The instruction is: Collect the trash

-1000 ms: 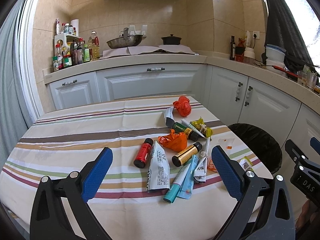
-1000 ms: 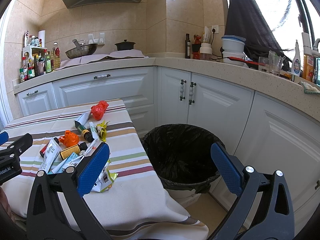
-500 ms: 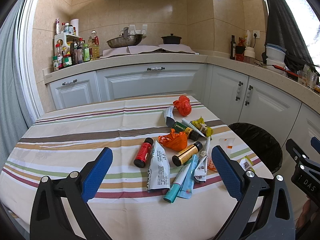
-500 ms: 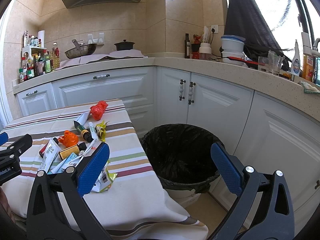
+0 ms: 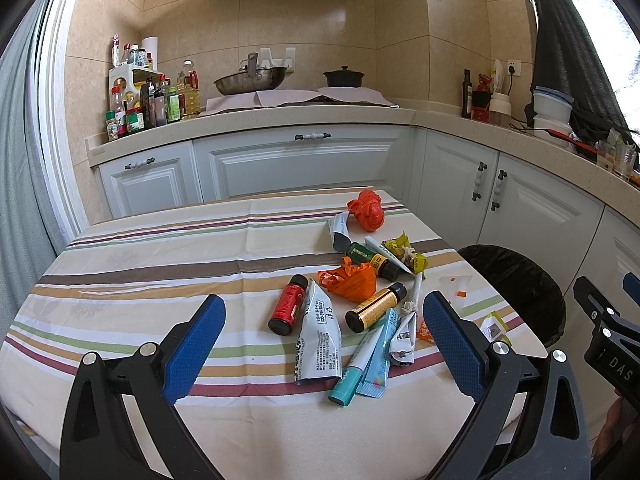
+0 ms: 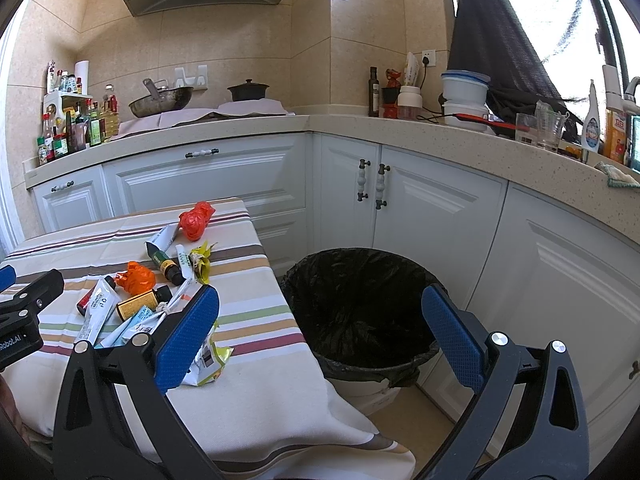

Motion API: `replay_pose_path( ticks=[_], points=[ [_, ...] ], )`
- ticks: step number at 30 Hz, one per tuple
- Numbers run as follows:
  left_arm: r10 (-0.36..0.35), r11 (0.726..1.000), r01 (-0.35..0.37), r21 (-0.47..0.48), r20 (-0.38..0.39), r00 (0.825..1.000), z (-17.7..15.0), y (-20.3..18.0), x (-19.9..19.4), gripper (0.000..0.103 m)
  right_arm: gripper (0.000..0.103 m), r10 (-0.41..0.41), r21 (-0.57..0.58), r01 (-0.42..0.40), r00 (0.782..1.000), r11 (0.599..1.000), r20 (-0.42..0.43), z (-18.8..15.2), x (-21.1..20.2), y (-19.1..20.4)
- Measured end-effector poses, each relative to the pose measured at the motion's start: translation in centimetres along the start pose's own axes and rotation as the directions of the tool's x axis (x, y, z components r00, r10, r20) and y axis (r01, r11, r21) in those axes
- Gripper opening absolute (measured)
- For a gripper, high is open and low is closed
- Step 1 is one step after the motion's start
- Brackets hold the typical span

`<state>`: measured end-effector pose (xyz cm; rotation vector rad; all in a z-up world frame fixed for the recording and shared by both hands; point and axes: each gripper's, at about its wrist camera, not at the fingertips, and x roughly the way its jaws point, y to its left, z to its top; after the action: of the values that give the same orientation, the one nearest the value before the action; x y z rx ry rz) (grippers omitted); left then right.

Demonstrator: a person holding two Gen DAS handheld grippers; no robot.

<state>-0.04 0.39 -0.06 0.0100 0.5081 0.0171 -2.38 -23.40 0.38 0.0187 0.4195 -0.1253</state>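
Both grippers stood wide and empty; the left gripper [image 5: 324, 336] hung over the striped table [image 5: 160, 264], short of the trash pile [image 5: 352, 292] of bottles, tubes and wrappers; the right gripper [image 6: 320, 328] hung above the black-lined bin [image 6: 360, 304], which stood just beside the table's edge.

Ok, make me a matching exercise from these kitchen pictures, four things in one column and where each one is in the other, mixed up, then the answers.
Things:
1. red bottle
2. trash bin
3. wok
4. left gripper

Places:
A. on the counter under the range hood
B. on the floor beside the table
C. open, facing the trash pile
D. lying on the striped tablecloth

Pairs: 1-D, 2-B, 3-A, 4-C
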Motion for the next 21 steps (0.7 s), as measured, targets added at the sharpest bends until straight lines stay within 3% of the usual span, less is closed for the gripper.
replay_pose_path(
  ticks=[21],
  points=[
    [-0.001, 1.000, 0.001, 0.000, -0.010, 1.000, -0.54, 0.21, 0.49, 0.096, 0.099, 0.000, 0.003, 0.000, 1.000, 1.000, -0.008, -0.35, 0.47, -0.23]
  ],
)
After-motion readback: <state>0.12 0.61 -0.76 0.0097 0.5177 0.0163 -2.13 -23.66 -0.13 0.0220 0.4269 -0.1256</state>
